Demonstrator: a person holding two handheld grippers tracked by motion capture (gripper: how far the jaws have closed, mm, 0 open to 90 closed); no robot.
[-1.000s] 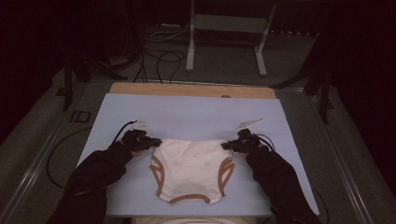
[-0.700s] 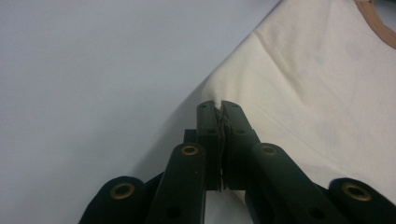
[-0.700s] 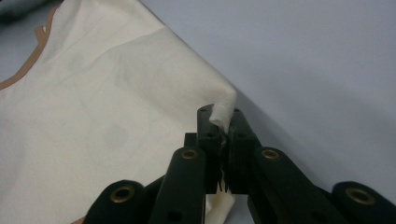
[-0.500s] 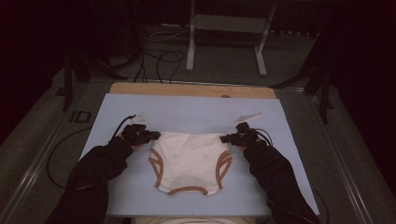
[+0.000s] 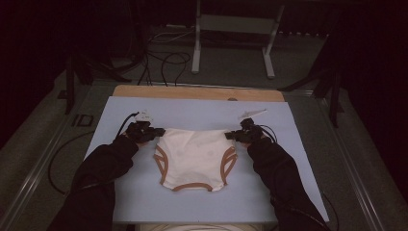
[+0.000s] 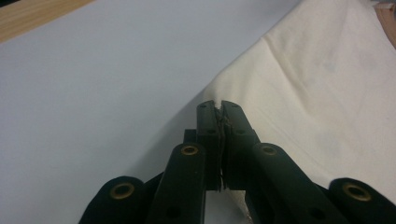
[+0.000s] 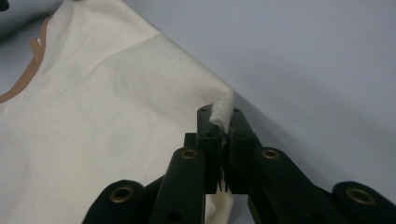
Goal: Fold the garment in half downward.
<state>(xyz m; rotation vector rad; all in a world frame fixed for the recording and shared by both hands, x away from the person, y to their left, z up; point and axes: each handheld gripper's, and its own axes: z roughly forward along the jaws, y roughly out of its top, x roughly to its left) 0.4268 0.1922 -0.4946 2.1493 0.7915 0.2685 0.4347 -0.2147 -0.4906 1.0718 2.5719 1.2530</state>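
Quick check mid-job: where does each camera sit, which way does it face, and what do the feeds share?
High view: above the person's side, looking forward and down on the blue mat; sleeved forearms, left gripper, right gripper.
Left gripper view: on the left gripper, looking along shut jaws pinching the cream garment.
Right gripper view: on the right gripper, jaws shut on a garment corner.
Shared: the garment with brown trim and the mat.

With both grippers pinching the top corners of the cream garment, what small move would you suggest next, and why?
Probably draw the two corners slightly apart and lower them. The left gripper and right gripper are each shut on a corner of the garment, whose top edge sags between them, while the rest lies on the blue mat.
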